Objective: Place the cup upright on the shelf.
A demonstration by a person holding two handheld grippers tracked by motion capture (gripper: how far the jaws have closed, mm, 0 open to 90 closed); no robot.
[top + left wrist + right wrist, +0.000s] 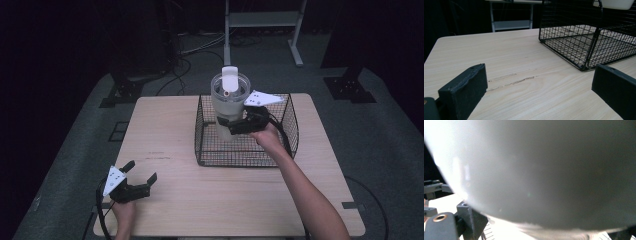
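High view: right gripper (235, 125) fingers clamp the tumbler (229, 102) in the basket (287, 112); left gripper (142, 172) fingers apart.

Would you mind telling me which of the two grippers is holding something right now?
The right gripper, reaching into the wire basket, has its jaws closed on the white tumbler. The left gripper rests open near the table's front left corner, holding nothing.

In the right gripper view the white tumbler (544, 170) looms so close it blurs, its edges cut off on every side. Its base (615, 3) is clipped at the left gripper view's top right corner, above the wire basket (574, 37), whose right side runs off frame.
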